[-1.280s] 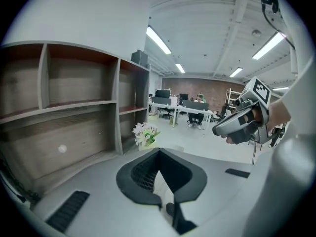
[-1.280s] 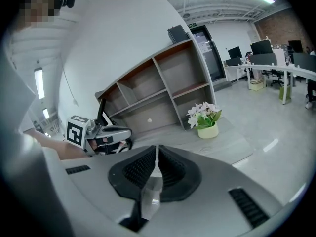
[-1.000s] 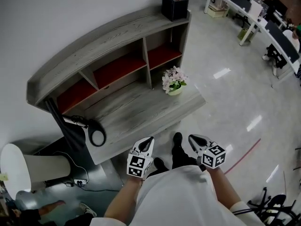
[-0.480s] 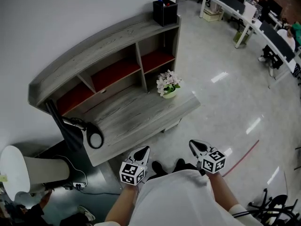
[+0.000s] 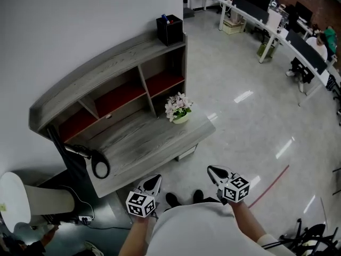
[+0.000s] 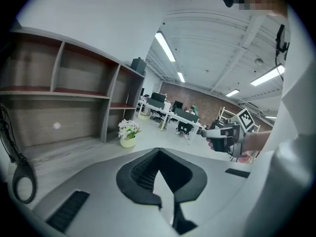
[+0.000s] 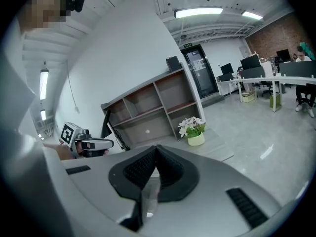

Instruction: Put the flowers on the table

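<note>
A small pale pot of pink-white flowers (image 5: 177, 109) stands on the right end of the grey wooden desk (image 5: 144, 143), in front of its shelf unit. Both grippers hang close to my body, well short of the desk's front edge and apart from the pot. My left gripper (image 5: 154, 178) is shut with nothing in it, and my right gripper (image 5: 211, 169) is likewise shut and empty. The left gripper view shows the flowers (image 6: 128, 132) far off beyond the closed jaws. In the right gripper view the flowers (image 7: 194, 129) also stand upright at a distance.
A black box (image 5: 169, 22) sits on top of the shelf unit. A black cable loop (image 5: 99, 169) lies at the desk's left end, with a white cylinder (image 5: 16, 196) beside it. Office desks (image 5: 277, 25) line the far right across shiny floor.
The desk and flowers have drawn further away in the head view. Both grippers sit lower and nearer my body. The pot has stayed put on the desk.
</note>
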`<state>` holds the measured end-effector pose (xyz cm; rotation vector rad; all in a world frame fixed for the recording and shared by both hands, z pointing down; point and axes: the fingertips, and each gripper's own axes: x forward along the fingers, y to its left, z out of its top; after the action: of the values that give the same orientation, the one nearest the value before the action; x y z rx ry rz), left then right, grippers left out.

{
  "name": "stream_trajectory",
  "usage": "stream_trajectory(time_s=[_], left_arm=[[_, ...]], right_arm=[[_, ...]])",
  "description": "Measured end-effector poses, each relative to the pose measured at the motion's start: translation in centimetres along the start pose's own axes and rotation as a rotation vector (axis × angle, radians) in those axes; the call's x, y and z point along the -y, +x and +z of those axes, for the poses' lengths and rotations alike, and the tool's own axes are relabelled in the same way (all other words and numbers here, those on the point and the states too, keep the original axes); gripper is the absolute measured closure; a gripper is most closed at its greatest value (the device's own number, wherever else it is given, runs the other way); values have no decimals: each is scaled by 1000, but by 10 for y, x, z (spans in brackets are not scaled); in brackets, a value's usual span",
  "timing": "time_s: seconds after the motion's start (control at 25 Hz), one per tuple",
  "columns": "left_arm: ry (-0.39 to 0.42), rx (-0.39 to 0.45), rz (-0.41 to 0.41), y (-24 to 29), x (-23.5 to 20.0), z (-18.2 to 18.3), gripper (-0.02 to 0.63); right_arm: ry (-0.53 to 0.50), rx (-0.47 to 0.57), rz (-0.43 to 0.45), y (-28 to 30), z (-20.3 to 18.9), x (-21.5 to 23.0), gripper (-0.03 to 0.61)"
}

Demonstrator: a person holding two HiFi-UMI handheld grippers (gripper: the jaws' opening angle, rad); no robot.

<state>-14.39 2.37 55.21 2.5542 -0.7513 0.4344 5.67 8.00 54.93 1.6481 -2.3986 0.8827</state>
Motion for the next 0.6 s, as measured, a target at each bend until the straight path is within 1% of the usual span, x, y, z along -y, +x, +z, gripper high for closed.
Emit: stream_trajectory(time_s=[0.12,0.4,0.6], left_arm=[[-32,17,-8,10,4,5,604],[-19,16,-27,26,18,14,604],[-35,15,-23,30,19,13,604]], right_arm=[[-1,9,-4,-7,4,9,560],[28,17,-2,-12,7,25,560],[31,37,-2,-13,13,30,560]])
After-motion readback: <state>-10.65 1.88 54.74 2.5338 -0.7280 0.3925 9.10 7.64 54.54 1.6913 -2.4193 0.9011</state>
